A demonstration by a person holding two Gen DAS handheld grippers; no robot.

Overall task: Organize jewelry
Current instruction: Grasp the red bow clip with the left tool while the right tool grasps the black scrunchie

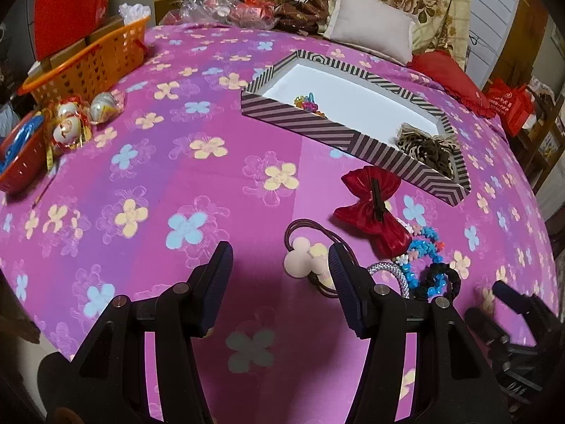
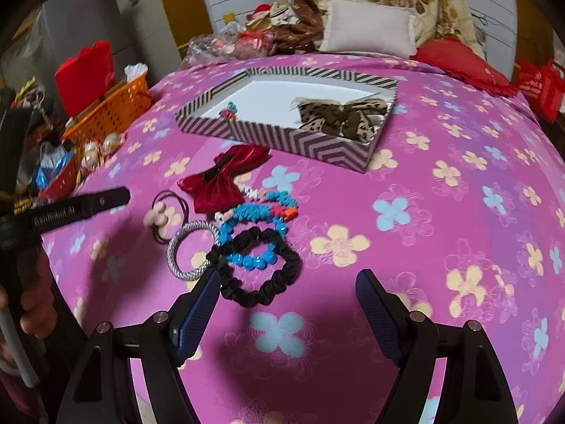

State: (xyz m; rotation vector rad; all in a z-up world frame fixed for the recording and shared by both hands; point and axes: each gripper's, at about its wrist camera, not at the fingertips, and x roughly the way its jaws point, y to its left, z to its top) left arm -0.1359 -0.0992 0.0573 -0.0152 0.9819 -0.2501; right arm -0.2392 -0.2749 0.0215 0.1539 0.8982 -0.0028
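- Left tool: jaws apart, nothing between the pads. It hangs over the bed's floral pink cover, nose down, at the left edge of the accessory pile.
- Pink flower hair tie: leftmost item, lying just beside the left tool's right-hand finger. Dark thin elastic loop with soft-looking pale knobs. Judged very light; the loop will likely flop and snag. Best bet is to pinch the knob cluster, not the cord.
- Silver braided ring: looks stiffer than the rest, lies flat, partly under the black scrunchie. Probably needs an edge pinch across the band; may slide on the fabric.
- Red bow: satin-like with a dark clip down the middle, lying between the pile and the box. Fabric looks slippery and crushable, so the clip spine seems the firm grab point.
- Blue bead bracelets: hard glossy beads, tangled with the scrunchie and a fuzzy blue band. Likely to drag neighbours along if lifted.
- Black scrunchie: soft, compressible, easy grip anywhere on the ring. Nearest to the right tool.
- Right tool: jaws wide, empty, its left finger at the scrunchie's near edge.
- Striped box: destination by the look of it, well beyond the pile, already holding a leopard-print bow and a small coloured piece.
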